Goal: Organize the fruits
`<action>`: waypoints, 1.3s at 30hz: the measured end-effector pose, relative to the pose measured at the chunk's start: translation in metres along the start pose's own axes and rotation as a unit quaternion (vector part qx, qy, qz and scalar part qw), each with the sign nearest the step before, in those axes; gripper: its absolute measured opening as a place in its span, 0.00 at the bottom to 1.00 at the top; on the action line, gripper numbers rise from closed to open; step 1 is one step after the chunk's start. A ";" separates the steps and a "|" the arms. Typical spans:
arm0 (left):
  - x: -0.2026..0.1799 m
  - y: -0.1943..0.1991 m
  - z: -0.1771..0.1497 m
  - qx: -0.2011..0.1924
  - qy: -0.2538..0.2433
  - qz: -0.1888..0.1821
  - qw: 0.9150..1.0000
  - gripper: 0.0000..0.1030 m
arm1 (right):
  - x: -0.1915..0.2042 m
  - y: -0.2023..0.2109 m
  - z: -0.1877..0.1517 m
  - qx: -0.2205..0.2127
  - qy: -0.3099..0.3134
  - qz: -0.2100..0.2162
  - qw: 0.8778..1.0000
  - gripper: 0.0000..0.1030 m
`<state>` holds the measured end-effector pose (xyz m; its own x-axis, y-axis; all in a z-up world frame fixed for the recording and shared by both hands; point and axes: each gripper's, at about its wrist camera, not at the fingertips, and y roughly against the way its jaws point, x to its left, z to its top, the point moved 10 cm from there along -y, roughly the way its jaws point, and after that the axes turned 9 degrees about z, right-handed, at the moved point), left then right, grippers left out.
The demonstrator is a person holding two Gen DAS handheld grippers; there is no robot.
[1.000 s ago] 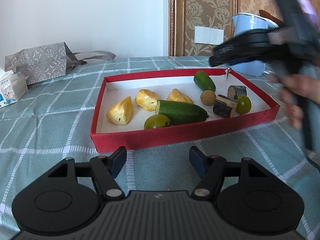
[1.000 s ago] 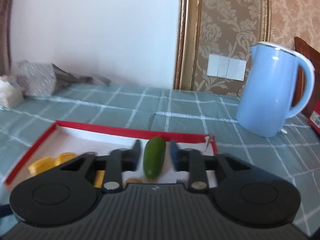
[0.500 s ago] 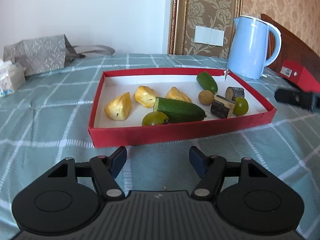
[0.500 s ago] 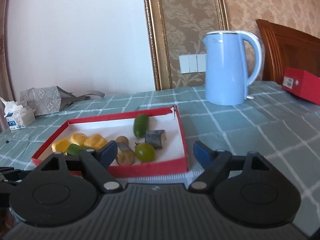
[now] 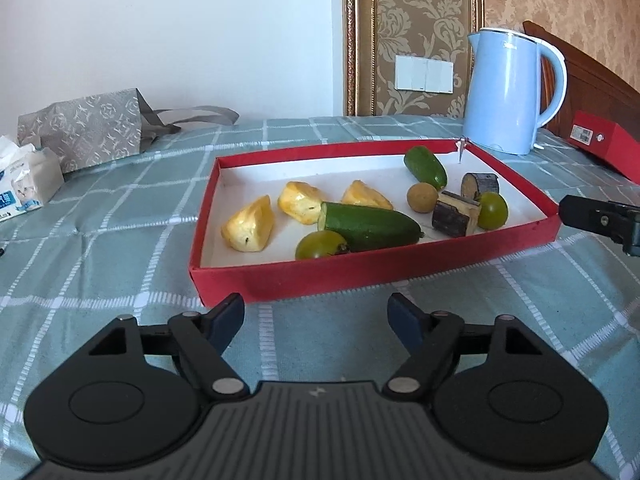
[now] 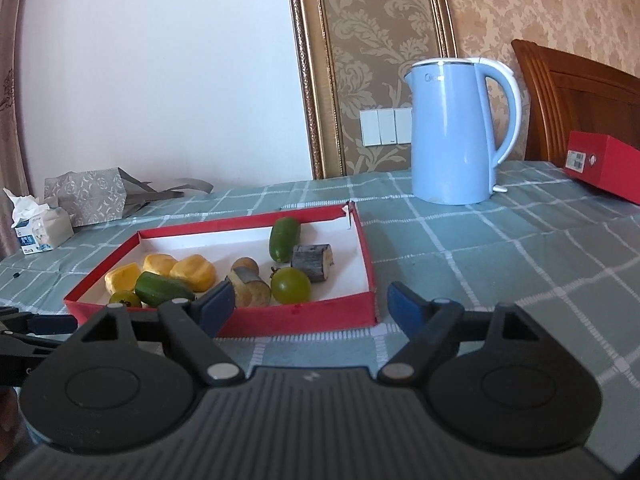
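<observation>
Nearest to each camera, both grippers are hovering empty above the checked green cloth (image 5: 120, 240) covering the tabletop. The left gripper (image 5: 316, 316) is sitting just short of the near wall of the red tray (image 5: 360, 270), its jaws opening with only cloth between them. The right gripper (image 6: 308, 300) is standing with its jaws wide apart beside the tray's right front corner, gripping nothing.

Inside the tray, a green tomato (image 5: 320, 245) is lying against the large cucumber piece (image 5: 368, 222), with three yellow fruit chunks (image 5: 250, 230) sitting just behind and to the left. Toward the right end, a second green tomato (image 5: 493, 210) is touching a dark-skinned cut piece (image 5: 454, 214), near a small brown round fruit (image 5: 422, 198) and another dark stub (image 5: 480, 185). A shorter cucumber (image 5: 425, 167) is lying close to the far wall.

Beyond the tray, a blue kettle (image 5: 508, 88) is standing at the right, a red box (image 5: 608, 148) is lying farther right, and a patterned paper bag (image 5: 84, 132) and a tissue pack (image 5: 28, 178) are resting at the far left.
</observation>
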<state>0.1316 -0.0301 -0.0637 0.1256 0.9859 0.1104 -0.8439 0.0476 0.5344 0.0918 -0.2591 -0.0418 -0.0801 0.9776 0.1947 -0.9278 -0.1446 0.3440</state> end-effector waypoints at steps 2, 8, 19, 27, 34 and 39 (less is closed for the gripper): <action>0.000 0.002 0.001 -0.005 -0.001 0.000 1.000 0.76 | 0.000 0.000 -0.001 -0.001 -0.003 0.002 1.000 0.80; -0.001 0.002 0.002 -0.007 -0.005 0.011 1.000 0.76 | 0.007 -0.002 -0.003 0.009 -0.003 0.018 1.000 0.80; 0.000 0.000 0.000 0.004 0.014 0.023 1.000 0.76 | 0.066 -0.010 -0.008 0.031 0.099 0.003 0.995 0.80; 0.004 0.001 0.002 0.000 0.021 0.037 0.999 0.76 | 0.066 -0.021 -0.009 0.050 0.088 -0.015 0.995 0.80; 0.004 0.001 0.002 0.000 0.022 0.042 0.999 0.76 | 0.066 -0.026 -0.011 0.053 0.084 -0.012 0.995 0.80; 0.005 0.002 0.003 0.004 0.037 0.031 0.999 0.76 | 0.066 -0.027 -0.011 0.056 0.083 -0.011 0.995 0.81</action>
<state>0.1325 -0.0253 -0.0594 0.0336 0.9960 0.0824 -0.8444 -0.0158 0.5355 0.1073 -0.1890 -0.0480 -0.1273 0.9913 0.0342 -0.8843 -0.1291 0.4487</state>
